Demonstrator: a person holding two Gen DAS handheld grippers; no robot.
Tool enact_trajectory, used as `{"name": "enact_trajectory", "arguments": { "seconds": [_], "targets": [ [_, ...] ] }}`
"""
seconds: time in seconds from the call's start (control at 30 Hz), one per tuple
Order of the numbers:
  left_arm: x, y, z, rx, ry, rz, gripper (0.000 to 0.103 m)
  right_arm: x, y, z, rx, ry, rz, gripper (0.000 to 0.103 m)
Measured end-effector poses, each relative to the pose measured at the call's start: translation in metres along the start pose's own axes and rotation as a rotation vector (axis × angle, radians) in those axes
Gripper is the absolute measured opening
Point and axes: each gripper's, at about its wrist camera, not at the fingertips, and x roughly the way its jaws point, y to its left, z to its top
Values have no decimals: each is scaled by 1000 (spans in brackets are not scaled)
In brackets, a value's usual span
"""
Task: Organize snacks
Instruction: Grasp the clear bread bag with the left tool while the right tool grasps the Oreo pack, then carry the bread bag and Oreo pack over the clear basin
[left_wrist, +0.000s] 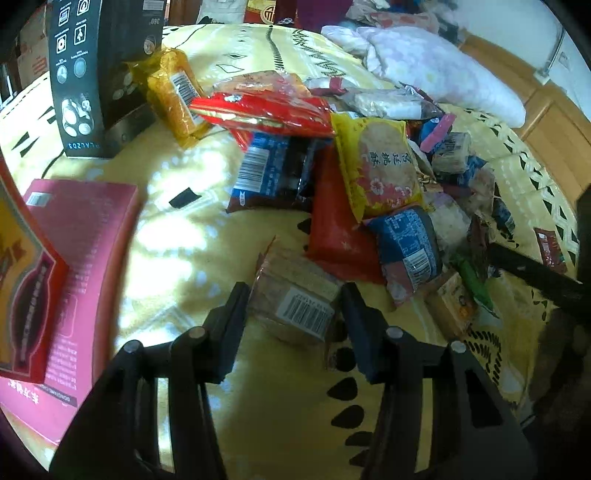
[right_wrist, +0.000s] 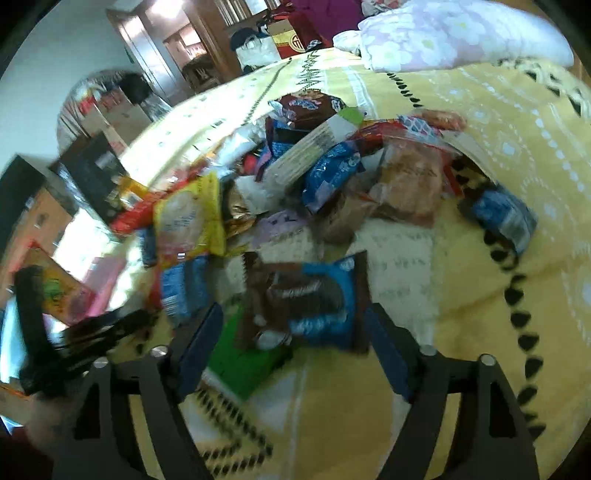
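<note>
Left wrist view: the left gripper (left_wrist: 293, 302) has its jaws against both sides of a clear wafer packet (left_wrist: 295, 295) with a barcode.
Squeeze evenly, lift straight; right gripper (right_wrist: 291, 325) is wide open astride a brown-and-blue cookie packet (right_wrist: 306, 299), not gripping.

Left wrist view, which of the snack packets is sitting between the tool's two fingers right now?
The clear-wrapped tan wafer pack with the white barcode label. It lies apart from the heap, between the left tool's fingers; the red, yellow and blue packets are piled farther away.
</note>
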Motion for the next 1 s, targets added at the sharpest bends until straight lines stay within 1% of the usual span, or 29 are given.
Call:
{"name": "enact_trajectory", "arguments": {
  "seconds": [0.03, 0.1, 0.17, 0.2, 0.23, 0.3, 0.4, 0.5, 0.63, 0.77, 0.8, 0.83, 0.9, 0.93, 0.97, 1.0],
  "targets": [
    [-1, 0, -1, -2, 0, -2, 52, 7, -1, 0, 6, 17, -9, 88],
    [-1, 0, 0, -5, -1, -5, 52, 15, -3, 1, 15, 15, -26, 88],
    [-4, -1, -1, -7, -4, -11, 52, 16, -4, 2, 16, 14, -42, 85],
    [-5, -2, -1, -8, -7, -13, 51, 15, -3, 2, 13, 14, -49, 80],
    [-8, -4, 0, -10, -12, -19, 51, 14, -4, 1, 10, 13, -48, 70],
    [-15, -6, 0, -12, -28, -26, 51, 8, -5, -2, 4, 1, -43, 58],
    [-30, -10, 3, -11, -57, -34, 51, -7, -4, -5, 7, -29, -32, 56],
    [-50, -11, 6, -11, -97, -39, 50, -30, -3, -2, 5, -79, -21, 55],
    [-89, -11, 15, -3, -181, -37, 50, -63, 6, 7, -3, -148, -6, 55],
    [-136, -5, 25, -11, -287, -15, 50, -96, 39, 26, -65, -215, 34, 55],
    [-154, -1, 28, -16, -326, -2, 50, -105, 52, 32, -87, -233, 53, 55],
    [-162, 2, 30, -19, -347, 8, 50, -111, 65, 38, -108, -248, 70, 55],
    [-188, 15, 33, -39, -404, 35, 50, -121, 90, 47, -150, -271, 102, 55],
    [-206, 26, 34, -54, -438, 65, 50, -127, 108, 53, -179, -285, 126, 55],
    [-217, 35, 37, -67, -463, 91, 50, -133, 129, 59, -210, -295, 158, 55],
    [-226, 43, 37, -77, -481, 105, 50, -134, 141, 63, -226, -300, 176, 55]
  ]
}}
